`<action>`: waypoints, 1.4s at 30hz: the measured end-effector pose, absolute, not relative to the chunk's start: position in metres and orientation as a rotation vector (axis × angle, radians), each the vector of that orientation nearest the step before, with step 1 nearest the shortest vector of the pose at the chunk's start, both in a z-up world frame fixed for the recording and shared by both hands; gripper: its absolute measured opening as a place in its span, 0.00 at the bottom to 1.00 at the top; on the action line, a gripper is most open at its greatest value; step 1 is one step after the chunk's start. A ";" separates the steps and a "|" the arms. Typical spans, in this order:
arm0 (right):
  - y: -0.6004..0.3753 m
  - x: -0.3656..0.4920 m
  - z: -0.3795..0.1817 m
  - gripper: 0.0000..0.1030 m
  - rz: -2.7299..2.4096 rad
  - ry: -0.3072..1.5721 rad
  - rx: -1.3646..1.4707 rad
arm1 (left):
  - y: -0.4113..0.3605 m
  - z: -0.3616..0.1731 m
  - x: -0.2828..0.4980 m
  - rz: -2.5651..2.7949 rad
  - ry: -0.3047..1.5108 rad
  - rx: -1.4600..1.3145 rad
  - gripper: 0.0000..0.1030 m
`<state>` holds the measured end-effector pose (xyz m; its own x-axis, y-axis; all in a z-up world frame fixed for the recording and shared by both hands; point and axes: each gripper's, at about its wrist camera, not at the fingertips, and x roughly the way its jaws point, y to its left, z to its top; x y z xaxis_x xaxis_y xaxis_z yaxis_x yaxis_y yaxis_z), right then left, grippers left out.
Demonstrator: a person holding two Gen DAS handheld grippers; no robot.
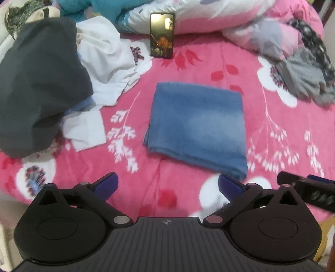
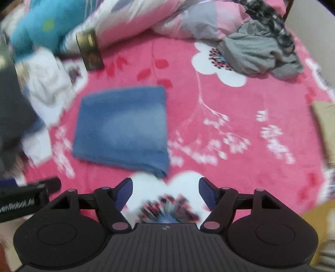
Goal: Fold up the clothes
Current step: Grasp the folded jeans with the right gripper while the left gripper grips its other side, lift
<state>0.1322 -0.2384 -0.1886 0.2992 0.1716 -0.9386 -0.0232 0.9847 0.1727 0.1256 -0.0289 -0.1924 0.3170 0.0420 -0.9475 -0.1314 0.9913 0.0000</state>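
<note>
So the folded blue cloth [image 1: 195,127] is sitting pretty much dead center in the left wrist view, lying flat on the pink floral blanket [image 1: 261,146] as a neat rectangle with its layered edges showing along the lower left side. In the right wrist view the same cloth [image 2: 122,129] lands left of center and it's kinda blurry. The left gripper [image 1: 168,186] fills the bottom of its frame, jaws spread wide with nothing between them, blue pads [image 1: 107,185] hanging just short of the cloth's near edge, not touching it. The right gripper [image 2: 165,191] is also wide apart and empty, sitting over a big white flower print near the cloth's lower right corner. Upper left of the left wrist view has a messy pile: a dark garment [image 1: 39,87] draped over some white clothes [image 1: 104,67]. A phone [image 1: 162,35] stands upright at top center, leaning against a pillow [image 1: 199,16], screen lit. Upper right there's a crumpled gray garment [image 1: 301,79] next to a bunched-up pink and gray quilt [image 1: 272,35]. In the right wrist view the gray garment [image 2: 257,50] shows up at the upper right, and something teal [image 2: 41,27] sits at the upper left, too blurred to tell what it is. Each gripper pokes into the other's view at the lower edge.
</note>
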 end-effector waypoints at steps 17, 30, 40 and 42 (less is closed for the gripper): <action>-0.299 0.259 -0.413 0.70 0.418 1.212 0.799 | 0.073 -0.370 0.247 -0.293 1.286 -0.414 0.97; -0.304 0.261 -0.442 0.52 0.541 1.259 1.003 | 0.076 -0.384 0.262 -0.516 1.296 -0.394 1.00; -0.286 0.285 -0.444 0.32 0.622 1.195 1.081 | 0.072 -0.375 0.275 -0.534 1.287 -0.574 0.99; -0.290 0.273 -0.433 0.27 0.630 1.168 1.112 | 0.071 -0.366 0.270 -0.533 1.286 -0.602 0.99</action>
<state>0.2732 -0.2896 -0.4328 0.3182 0.8617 -0.3952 0.1436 0.3683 0.9186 0.2703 0.0706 -0.3660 0.2030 -0.6693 -0.7147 0.0320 0.7341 -0.6783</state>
